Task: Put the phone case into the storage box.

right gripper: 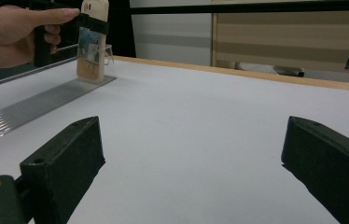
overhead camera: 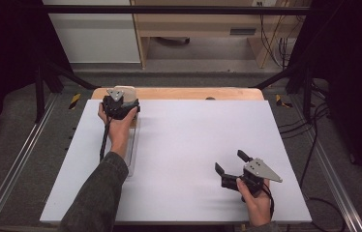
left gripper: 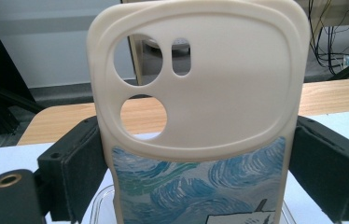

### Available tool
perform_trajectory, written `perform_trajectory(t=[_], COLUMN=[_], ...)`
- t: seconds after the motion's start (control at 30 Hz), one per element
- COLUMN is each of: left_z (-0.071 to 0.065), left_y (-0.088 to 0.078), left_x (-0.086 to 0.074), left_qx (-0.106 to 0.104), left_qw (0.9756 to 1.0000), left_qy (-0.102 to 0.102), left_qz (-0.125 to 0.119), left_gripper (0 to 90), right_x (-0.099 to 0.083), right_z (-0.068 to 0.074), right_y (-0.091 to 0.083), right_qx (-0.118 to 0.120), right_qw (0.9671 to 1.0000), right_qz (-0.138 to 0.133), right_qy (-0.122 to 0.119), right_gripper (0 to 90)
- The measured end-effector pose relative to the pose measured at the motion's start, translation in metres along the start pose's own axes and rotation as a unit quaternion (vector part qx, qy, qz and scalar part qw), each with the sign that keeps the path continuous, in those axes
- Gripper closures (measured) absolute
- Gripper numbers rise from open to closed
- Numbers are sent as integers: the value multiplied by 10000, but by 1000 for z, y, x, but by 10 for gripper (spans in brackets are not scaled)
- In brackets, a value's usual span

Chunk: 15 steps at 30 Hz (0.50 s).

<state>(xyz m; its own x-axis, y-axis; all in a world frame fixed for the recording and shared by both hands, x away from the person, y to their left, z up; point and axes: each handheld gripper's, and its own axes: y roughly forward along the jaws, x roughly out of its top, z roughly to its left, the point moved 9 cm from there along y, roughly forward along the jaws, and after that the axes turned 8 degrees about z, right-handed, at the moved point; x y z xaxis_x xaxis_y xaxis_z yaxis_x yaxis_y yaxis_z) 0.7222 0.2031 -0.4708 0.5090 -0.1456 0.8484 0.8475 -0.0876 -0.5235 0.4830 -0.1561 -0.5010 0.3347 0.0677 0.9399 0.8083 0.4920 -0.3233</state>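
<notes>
Left gripper (overhead camera: 119, 104) clenched on a phone case (left gripper: 200, 93) at the far left of the table (overhead camera: 193, 145); right gripper (overhead camera: 232, 164) released near the right edge.

The left gripper view showed what the high view could not: the case was cream with three camera cut-outs above a blue swirled picture, and the jaws pressed its two long sides. The right gripper view showed it from the side, standing upright with its lower end in a clear tray (right gripper: 37, 109), a long ribbed one running from near to far along the table's left side. The high view showed that tray (overhead camera: 133, 154) only faintly beside the person's left forearm. The right gripper's jaws stood wide apart over bare table, grasping nothing, well apart from the case.
</notes>
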Motion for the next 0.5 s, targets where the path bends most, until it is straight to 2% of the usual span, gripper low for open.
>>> perform_trajectory(t=[0.23, 0.37, 0.5], left_z=[0, -5, -3], left_y=[2, 2, 2], left_x=[1, 3, 2], left_qx=[13, 96, 64], left_qw=[10000, 9992, 9996], left_qy=[6, 354, 186], left_qz=[65, 136, 185], left_gripper=[97, 97, 96], right_x=[0, 0, 0], right_z=[1, 0, 0], right_y=[0, 0, 0], right_qx=[6, 2, -3], right_qw=[10000, 10000, 10000], right_qz=[21, 15, 6], right_qy=[-4, -1, 3], right_gripper=[54, 54, 55])
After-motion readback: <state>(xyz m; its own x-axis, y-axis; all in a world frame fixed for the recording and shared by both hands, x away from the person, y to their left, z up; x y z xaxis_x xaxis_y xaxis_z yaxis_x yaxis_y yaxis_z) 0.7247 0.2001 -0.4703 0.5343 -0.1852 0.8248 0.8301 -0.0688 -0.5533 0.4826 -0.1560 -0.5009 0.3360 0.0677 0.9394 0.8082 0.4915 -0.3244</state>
